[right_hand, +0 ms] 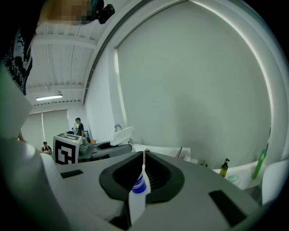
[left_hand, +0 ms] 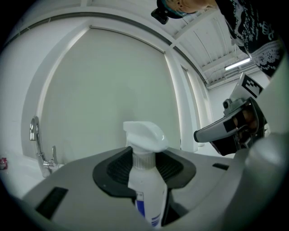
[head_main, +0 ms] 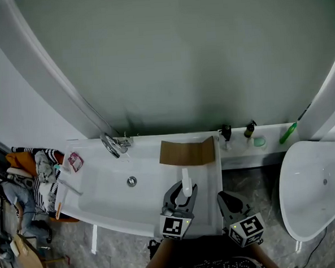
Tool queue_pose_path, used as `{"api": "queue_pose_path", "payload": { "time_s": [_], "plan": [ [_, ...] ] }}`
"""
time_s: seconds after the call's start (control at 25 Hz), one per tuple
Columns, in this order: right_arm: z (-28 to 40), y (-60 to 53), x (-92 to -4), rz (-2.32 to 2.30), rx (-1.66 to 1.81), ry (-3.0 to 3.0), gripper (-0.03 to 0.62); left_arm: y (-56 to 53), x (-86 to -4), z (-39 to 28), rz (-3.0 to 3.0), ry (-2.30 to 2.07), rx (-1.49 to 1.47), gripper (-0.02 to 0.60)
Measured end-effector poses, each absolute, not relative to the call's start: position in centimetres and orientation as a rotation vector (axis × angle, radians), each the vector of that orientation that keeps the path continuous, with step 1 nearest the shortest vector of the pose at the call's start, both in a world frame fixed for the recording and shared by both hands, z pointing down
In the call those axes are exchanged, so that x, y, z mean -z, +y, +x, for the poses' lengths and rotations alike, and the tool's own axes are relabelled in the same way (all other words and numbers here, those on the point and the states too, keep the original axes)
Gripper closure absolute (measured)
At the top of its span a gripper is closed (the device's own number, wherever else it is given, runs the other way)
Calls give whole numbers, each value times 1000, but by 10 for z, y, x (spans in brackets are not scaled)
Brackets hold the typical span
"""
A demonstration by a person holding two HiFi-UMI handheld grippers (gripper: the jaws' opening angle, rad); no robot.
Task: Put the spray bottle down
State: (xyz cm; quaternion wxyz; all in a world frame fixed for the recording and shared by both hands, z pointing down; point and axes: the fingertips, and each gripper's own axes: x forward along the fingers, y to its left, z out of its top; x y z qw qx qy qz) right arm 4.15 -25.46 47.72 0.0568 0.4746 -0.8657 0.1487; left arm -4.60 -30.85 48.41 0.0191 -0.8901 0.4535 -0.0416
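A white spray bottle [head_main: 186,183] with a white trigger head and a blue label stands upright between the jaws of my left gripper [head_main: 182,195], over the right end of the white basin [head_main: 104,202]. In the left gripper view the bottle [left_hand: 145,180] fills the gap between the dark pads of that gripper [left_hand: 144,170], which is shut on it. Whether its base rests on the basin is hidden. My right gripper [head_main: 228,200] hangs beside the basin over the grey floor. It [right_hand: 142,173] is shut on a thin white item with blue stripes [right_hand: 137,196].
A chrome tap [head_main: 112,144] and a drain [head_main: 132,181] are in the basin, with a brown cardboard sheet [head_main: 187,152] at its far right. Two dark pump bottles [head_main: 226,132] and a green bottle [head_main: 288,133] stand on the ledge. Another white tub [head_main: 318,189] is at the right.
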Motion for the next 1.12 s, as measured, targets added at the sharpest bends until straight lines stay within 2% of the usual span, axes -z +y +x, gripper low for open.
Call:
{"api": "queue_pose_path", "payload": {
  "time_s": [0.36, 0.48, 0.64, 0.96, 1.12],
  "plan": [
    [41, -251, -477, 1442, -453, -2626, 566, -304, -487, -45, -2790, 1368, 170, 420],
    [43, -250, -478, 1449, -462, -2621, 566, -300, -486, -42, -2782, 1313, 210, 330],
    [43, -251, -478, 1455, -473, -2614, 566, -291, -486, -39, -2761, 1281, 312, 305],
    [40, -249, -477, 1442, -474, -2622, 566, -284, -447, -64, -2775, 1453, 49, 305],
    [39, -249, -474, 1443, -470, -2632, 566, -270, -421, -66, -2854, 1393, -29, 307]
  ]
}}
